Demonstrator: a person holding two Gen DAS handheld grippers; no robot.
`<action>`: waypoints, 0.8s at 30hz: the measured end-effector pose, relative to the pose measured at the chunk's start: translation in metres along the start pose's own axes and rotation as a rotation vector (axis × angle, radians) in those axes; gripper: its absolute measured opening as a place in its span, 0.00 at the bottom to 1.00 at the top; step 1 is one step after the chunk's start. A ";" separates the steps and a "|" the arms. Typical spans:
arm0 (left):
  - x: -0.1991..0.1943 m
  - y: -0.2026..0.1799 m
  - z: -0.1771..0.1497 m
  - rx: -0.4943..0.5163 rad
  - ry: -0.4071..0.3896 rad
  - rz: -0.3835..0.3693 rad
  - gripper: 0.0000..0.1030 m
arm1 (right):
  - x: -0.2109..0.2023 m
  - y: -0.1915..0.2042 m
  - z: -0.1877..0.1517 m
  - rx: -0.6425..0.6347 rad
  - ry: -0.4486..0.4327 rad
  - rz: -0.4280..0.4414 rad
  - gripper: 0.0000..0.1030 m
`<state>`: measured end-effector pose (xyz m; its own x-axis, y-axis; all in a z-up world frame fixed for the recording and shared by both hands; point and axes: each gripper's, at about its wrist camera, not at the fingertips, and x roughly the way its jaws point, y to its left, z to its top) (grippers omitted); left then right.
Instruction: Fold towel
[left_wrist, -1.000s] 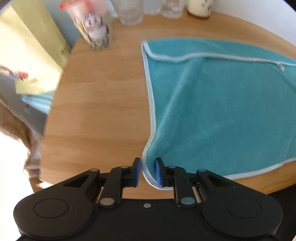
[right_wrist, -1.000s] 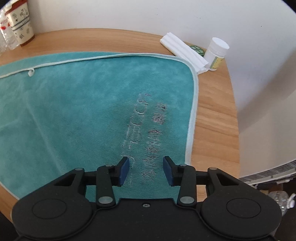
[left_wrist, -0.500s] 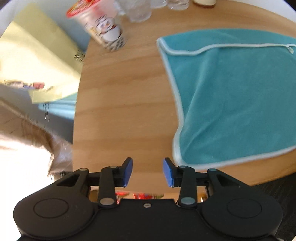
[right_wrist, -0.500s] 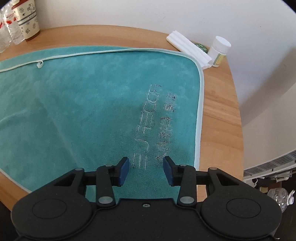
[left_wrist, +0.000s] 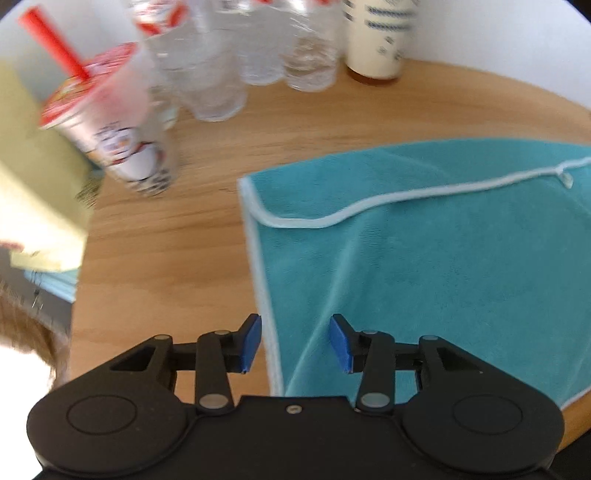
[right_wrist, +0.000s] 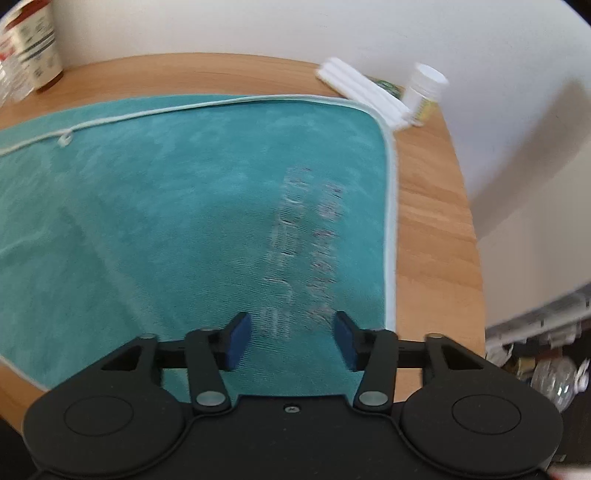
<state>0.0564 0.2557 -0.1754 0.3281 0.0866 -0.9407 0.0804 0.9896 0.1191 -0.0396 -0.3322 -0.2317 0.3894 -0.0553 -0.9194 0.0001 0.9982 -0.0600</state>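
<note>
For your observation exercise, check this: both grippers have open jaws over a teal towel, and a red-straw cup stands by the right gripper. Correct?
One slip: the red-straw cup appears in the left wrist view, near the left gripper. Both grippers, right gripper included, have open jaws over the teal towel.

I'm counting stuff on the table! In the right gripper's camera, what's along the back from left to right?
Cream printed cup → teal towel's white loop tag → folded white cloths → small white-capped bottle.

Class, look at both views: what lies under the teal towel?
The towel lies flat on the wooden table, which shows bare along its left and right edges. Whatever sits beneath its middle is covered by the cloth and cannot be seen.
</note>
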 end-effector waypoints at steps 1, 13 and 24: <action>0.003 -0.001 0.002 0.004 -0.002 -0.001 0.39 | 0.001 -0.006 0.000 0.051 0.007 0.009 0.69; 0.024 -0.012 0.027 0.048 -0.047 -0.006 0.40 | -0.001 -0.008 -0.004 0.032 0.034 0.008 0.66; 0.034 -0.003 0.061 -0.071 -0.098 -0.075 0.41 | -0.022 0.009 0.018 0.054 -0.045 0.015 0.61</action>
<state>0.1250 0.2485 -0.1878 0.4147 0.0040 -0.9100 0.0426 0.9988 0.0238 -0.0320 -0.3213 -0.2052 0.4306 -0.0403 -0.9016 0.0430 0.9988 -0.0242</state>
